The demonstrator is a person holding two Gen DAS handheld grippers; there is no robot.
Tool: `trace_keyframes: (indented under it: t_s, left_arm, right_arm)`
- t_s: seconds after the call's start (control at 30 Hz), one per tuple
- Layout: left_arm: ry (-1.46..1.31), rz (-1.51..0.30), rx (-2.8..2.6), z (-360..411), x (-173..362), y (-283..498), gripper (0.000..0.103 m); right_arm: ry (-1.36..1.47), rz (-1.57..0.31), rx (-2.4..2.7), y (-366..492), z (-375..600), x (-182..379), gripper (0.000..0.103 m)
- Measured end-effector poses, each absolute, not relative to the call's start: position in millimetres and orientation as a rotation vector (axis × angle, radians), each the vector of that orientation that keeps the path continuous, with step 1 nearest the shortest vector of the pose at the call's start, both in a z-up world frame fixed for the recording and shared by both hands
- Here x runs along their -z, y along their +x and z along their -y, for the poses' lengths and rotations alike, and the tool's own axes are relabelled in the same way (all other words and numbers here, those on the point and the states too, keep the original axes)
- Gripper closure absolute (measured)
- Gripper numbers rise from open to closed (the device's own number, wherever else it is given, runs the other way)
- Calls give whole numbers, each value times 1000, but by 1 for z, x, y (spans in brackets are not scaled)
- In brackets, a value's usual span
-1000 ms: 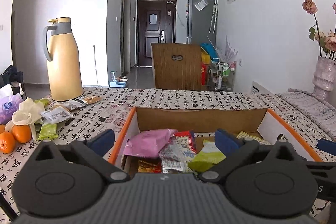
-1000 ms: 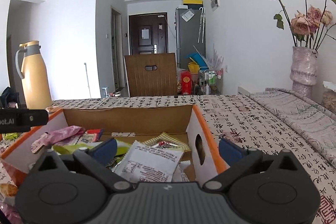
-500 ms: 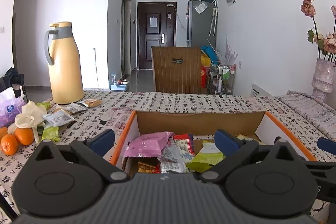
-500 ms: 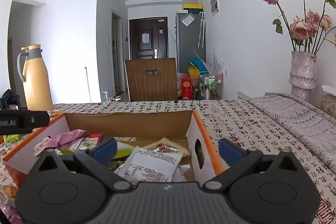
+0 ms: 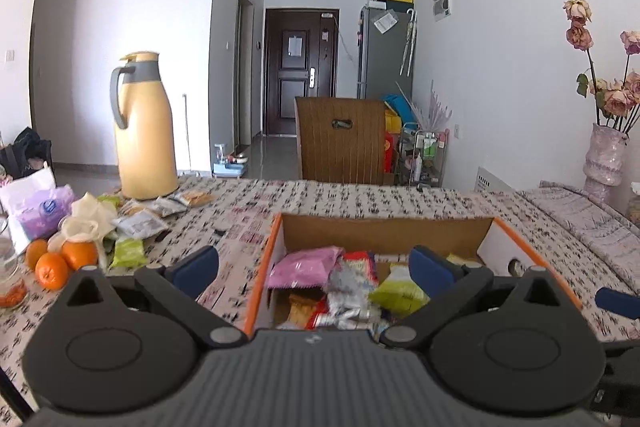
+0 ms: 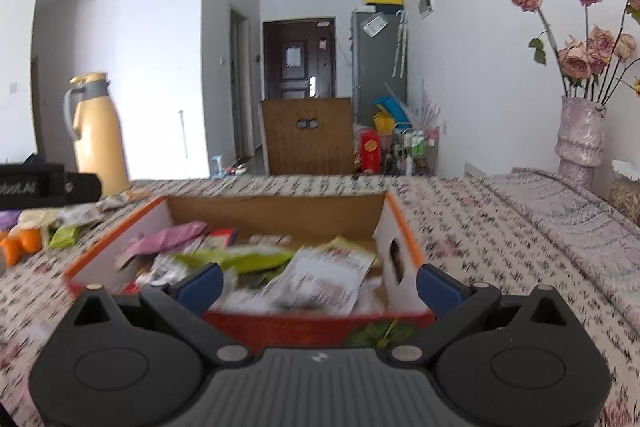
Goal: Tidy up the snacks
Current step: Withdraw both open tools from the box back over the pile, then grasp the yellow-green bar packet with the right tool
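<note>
An open cardboard box [image 5: 384, 231] with orange rims sits on the patterned tablecloth and holds several snack packets, among them a pink one [image 5: 306, 261] and a green one [image 5: 400, 293]. It also shows in the right wrist view [image 6: 276, 213], with a white packet [image 6: 324, 281] on top. My left gripper [image 5: 314, 269] is open and empty above the box's near left corner. My right gripper [image 6: 318, 283] is open and empty above the box's near edge. Loose snack packets [image 5: 140, 225] lie on the table to the left.
A tall yellow thermos [image 5: 142, 127] stands at the back left. Oranges [image 5: 60, 261], a tissue pack [image 5: 38, 211] and a white bag lie at the left. A vase of dried roses [image 6: 580, 131] stands at the right. A wooden chair [image 5: 340, 139] is behind the table.
Both grippers have risen and pulled back from the box; more of its near wall shows in the right wrist view. The left gripper has shifted right. Both stay open.
</note>
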State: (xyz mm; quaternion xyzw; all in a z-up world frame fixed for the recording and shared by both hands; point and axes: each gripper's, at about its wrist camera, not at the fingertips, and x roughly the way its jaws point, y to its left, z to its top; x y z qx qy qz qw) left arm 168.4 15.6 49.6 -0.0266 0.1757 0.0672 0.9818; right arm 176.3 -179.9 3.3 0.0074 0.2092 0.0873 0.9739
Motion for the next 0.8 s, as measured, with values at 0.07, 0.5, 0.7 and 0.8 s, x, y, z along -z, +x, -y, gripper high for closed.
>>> trace_keyframes:
  t_s: [0.07, 0.5, 0.7, 0.8]
  left_arm:
    - [-53, -371, -140, -21, -45, 160, 0]
    - [-52, -496, -145, -52, -10, 113, 0]
    - [-72, -524, -147, -60, 0, 102, 0]
    - [-78, -530, -143, -63, 0, 99, 0]
  right_arm:
    - [5, -451, -197, 165, 172, 1, 0]
    - [-87, -610, -236, 117, 111, 31, 0]
    - [-120, -621, -194, 112, 92, 34, 0]
    - [-159, -610, -177, 110, 82, 34, 0]
